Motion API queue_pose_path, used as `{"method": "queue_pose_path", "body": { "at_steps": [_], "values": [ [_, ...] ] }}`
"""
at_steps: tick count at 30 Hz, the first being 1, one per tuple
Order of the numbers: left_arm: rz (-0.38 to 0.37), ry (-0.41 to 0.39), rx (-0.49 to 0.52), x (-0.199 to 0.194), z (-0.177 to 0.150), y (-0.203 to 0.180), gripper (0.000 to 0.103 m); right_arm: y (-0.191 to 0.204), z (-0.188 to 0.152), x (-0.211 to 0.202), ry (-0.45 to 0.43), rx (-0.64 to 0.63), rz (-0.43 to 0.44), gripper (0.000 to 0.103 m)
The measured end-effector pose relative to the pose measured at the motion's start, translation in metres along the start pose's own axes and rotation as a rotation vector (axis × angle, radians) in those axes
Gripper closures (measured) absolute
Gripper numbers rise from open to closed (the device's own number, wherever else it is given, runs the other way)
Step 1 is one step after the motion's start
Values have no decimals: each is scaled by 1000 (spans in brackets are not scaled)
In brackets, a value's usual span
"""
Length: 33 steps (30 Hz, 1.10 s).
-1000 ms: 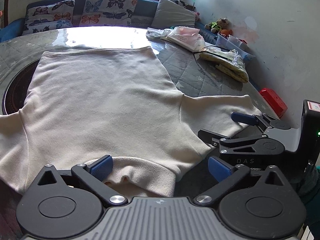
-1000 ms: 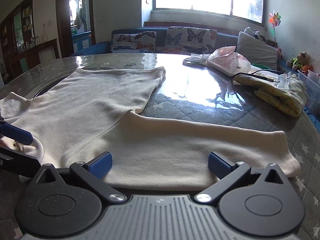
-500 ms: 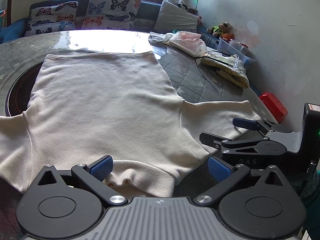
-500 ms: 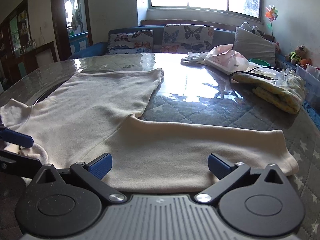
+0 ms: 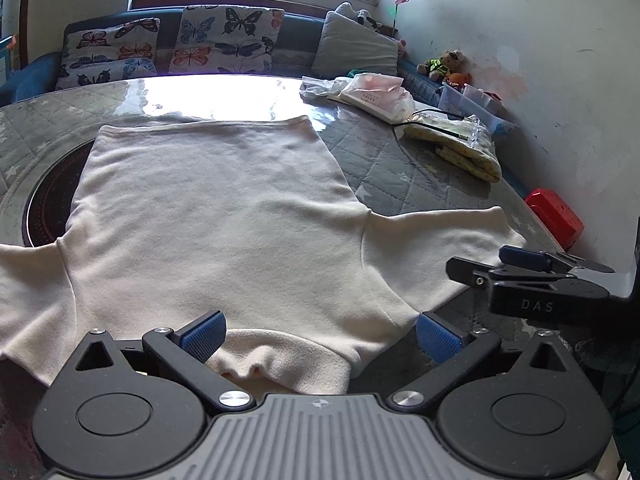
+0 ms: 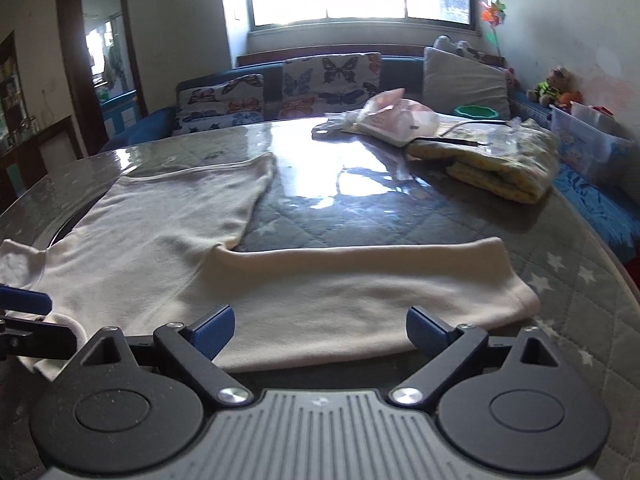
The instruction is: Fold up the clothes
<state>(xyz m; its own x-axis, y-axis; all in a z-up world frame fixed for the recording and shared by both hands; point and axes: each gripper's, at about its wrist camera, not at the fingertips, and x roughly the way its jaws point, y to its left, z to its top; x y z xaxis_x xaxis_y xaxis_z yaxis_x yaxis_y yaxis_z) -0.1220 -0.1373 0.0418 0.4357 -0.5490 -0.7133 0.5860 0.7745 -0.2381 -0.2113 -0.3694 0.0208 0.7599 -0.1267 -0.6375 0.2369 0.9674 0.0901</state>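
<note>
A cream long-sleeved top (image 5: 224, 220) lies flat on the quilted grey table (image 5: 384, 160), collar nearest me and hem at the far side. My left gripper (image 5: 318, 334) is open, its blue pads on either side of the collar (image 5: 280, 364). My right gripper (image 6: 320, 326) is open at the near edge of the right sleeve (image 6: 360, 284), which stretches out to the right. The right gripper also shows in the left wrist view (image 5: 516, 264), beside the sleeve cuff. The left gripper's fingers (image 6: 24, 300) show at the left edge of the right wrist view.
A folded yellow cloth (image 5: 460, 148) and a pink plastic bag (image 5: 372, 92) lie at the table's far right. A dark round inset (image 5: 44, 204) shows under the top's left side. A sofa with butterfly cushions (image 5: 224, 40) stands behind. A red box (image 5: 554, 216) sits by the wall.
Both grippers have pulled back and tilted up slightly, so more of the room shows. The top lies as before. Both jaws stay open.
</note>
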Motion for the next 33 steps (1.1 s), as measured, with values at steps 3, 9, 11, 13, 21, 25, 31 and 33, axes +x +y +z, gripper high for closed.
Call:
{"method": "queue_pose_path", "body": {
  "at_steps": [3,9,11,13,21,25,31,33],
  "values": [
    [3,-2,7,0,0,-2,0,-11,-1,-5,2,25,-29,11],
    [19,2,17,0,0,-6,0,-16,-2,-15,-5,44,-34,12],
    [28,2,21,-1,-1,-7,0,-11,-3,-17,-9,35,-24,12],
    [34,1,25,-2,-1,-8,0,-7,-4,-19,-12,34,-16,12],
    [58,-25,53,-8,0,-14,0,-2,-5,-24,-27,35,-12,17],
    [70,-25,58,-7,-1,-15,0,-12,-4,-24,-27,57,-42,21],
    [74,-26,73,-6,-2,-16,0,-33,-3,-21,-24,92,-100,24],
    [72,-25,73,-5,-3,-15,1,-39,-4,-21,-23,104,-114,25]
  ]
}}
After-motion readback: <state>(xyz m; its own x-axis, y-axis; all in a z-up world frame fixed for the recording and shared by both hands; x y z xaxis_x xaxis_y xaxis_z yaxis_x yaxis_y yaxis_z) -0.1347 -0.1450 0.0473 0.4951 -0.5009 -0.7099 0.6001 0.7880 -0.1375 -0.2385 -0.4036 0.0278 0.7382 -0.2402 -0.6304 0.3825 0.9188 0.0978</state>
